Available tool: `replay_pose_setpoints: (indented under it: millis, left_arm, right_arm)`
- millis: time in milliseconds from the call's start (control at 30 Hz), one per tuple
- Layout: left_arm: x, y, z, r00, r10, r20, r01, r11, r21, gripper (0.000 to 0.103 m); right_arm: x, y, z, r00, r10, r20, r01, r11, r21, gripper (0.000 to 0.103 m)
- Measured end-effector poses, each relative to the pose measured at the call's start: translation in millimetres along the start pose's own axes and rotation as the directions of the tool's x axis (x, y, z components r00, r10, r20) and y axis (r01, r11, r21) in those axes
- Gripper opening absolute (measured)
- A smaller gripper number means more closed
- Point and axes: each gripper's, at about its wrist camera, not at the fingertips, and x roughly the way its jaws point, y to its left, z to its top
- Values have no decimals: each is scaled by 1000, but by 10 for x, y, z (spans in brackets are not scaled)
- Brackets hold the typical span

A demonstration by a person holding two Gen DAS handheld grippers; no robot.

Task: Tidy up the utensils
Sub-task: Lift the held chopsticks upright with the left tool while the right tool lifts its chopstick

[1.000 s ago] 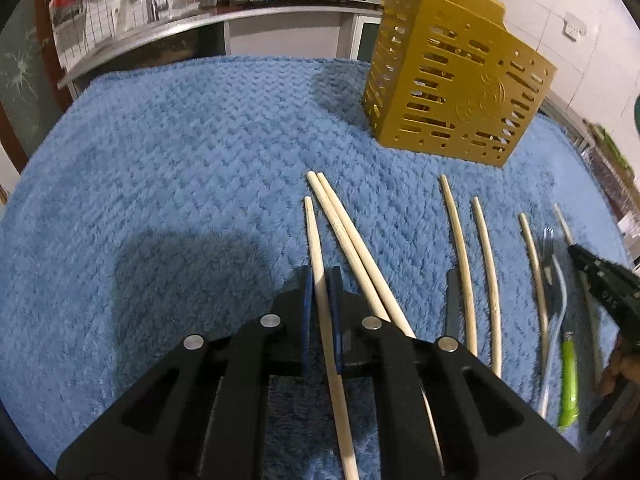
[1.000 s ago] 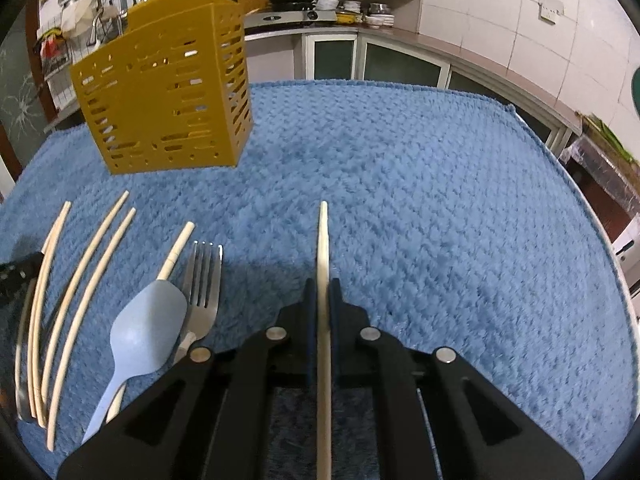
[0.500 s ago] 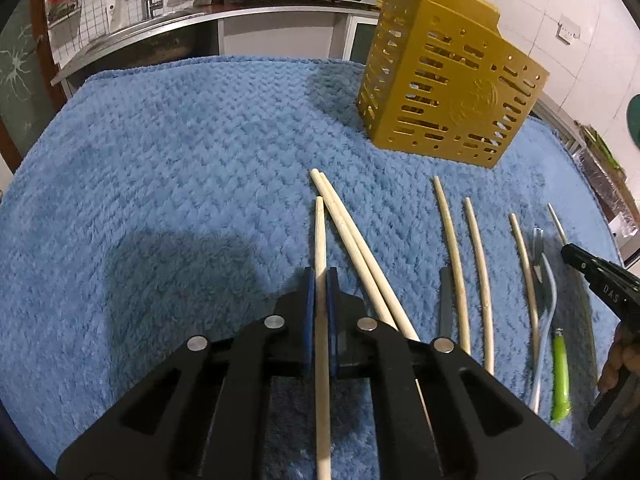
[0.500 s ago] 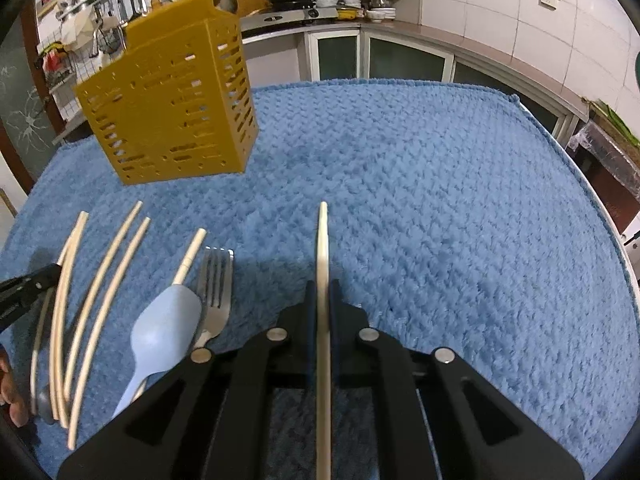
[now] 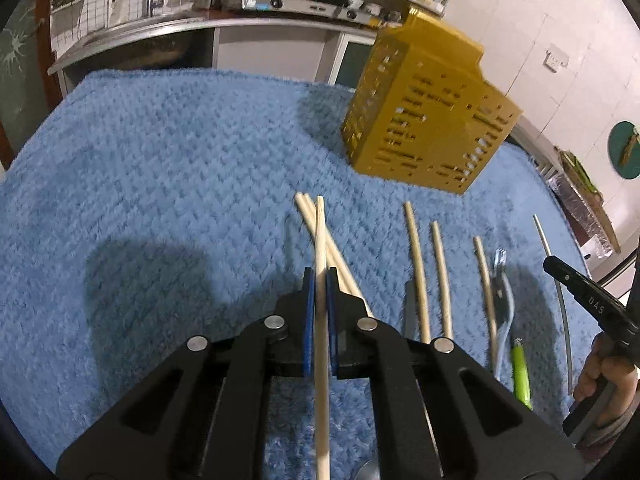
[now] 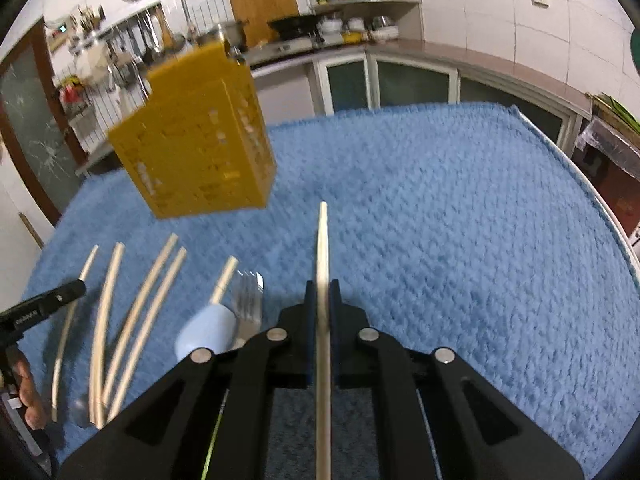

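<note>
Left wrist view
Holder: the yellow slotted holder (image 5: 430, 120) stood upper right on the blue towel (image 5: 160, 168); its inside could not be seen.
Left gripper: the left gripper (image 5: 319, 280), low centre and pointing down-forward, was clamped on a chopstick (image 5: 320, 240).
Loose utensils: other chopsticks (image 5: 416, 264) and a fork (image 5: 500, 276) lay right of it.

Right wrist view
Holder: the same holder (image 6: 196, 136) sat upper left, contents hidden.
Right gripper: the right gripper (image 6: 322, 292), bottom centre, gripped a second chopstick (image 6: 322, 248).
Spoon: a pale blue spoon (image 6: 206, 332) lay lower left.

fuzzy blue cloth (image 5: 160, 184), matt wooden chopsticks (image 5: 416, 256).
</note>
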Motion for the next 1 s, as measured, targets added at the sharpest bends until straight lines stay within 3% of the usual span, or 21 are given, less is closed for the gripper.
replay_pose_setpoints:
  millis: [167, 533, 667, 1000]
  left_arm:
    - [-137, -45, 30, 998, -42, 49, 42, 999, -4, 4]
    - [-248, -162, 94, 993, -76, 87, 73, 997, 30, 4]
    - [-360, -179, 121, 990, -86, 111, 83, 996, 39, 4]
    - [-575, -328, 306, 981, -128, 145, 116, 989, 87, 4]
  right_arm:
    - [-121, -5, 17, 995, 86, 55, -89, 995, 45, 6]
    - [-253, 130, 62, 987, 132, 89, -133, 991, 8, 6]
    - [-381, 153, 65, 976, 165, 141, -167, 986, 1, 6]
    - [-341, 139, 172, 966, 231, 113, -238, 970, 50, 6]
